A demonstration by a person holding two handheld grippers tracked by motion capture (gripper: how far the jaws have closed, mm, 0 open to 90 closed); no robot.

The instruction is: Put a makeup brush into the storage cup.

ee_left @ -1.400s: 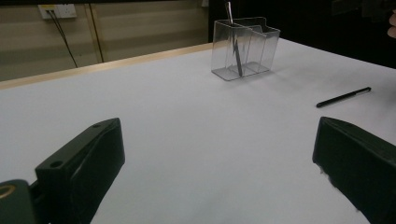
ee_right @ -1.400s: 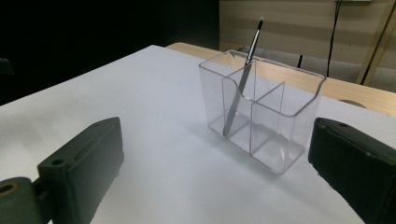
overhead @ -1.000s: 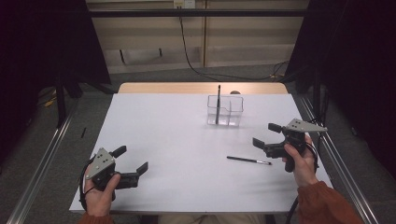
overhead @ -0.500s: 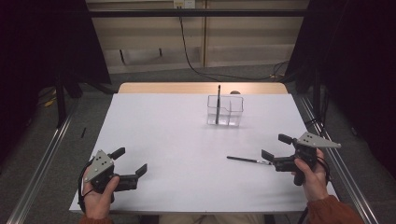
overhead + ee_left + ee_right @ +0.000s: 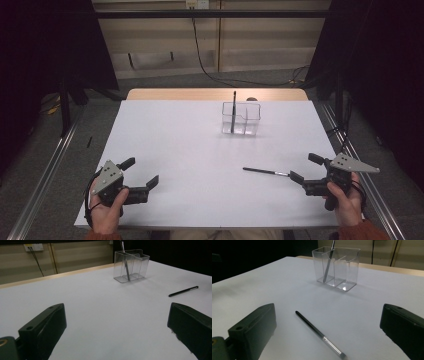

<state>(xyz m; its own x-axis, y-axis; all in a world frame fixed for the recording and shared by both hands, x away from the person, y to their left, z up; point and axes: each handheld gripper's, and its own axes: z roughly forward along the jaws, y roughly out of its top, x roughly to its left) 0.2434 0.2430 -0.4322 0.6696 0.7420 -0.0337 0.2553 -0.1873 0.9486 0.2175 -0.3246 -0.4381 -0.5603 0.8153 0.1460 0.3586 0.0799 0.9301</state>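
Note:
A clear plastic holder (image 5: 241, 118) (image 5: 131, 265) (image 5: 337, 268) with compartments stands at the back middle of the white table (image 5: 190, 145). One dark pen (image 5: 233, 111) (image 5: 328, 263) leans upright in its left compartment. A second black pen with a silver end (image 5: 265, 172) (image 5: 183, 291) (image 5: 319, 333) lies flat on the table, right of centre. My right gripper (image 5: 306, 168) is open just right of that pen's silver end, jaws empty. My left gripper (image 5: 141, 172) rests open near the front left, nothing between its jaws.
The table's far edge shows a bare wooden strip (image 5: 215, 94). Metal rails (image 5: 47, 167) run along both sides of the table. Cables (image 5: 210, 70) lie on the floor behind, with a wall panel beyond.
My right gripper has come down and back toward the front right edge, away from the lying pen. The left gripper has barely shifted. Both pens stay put.

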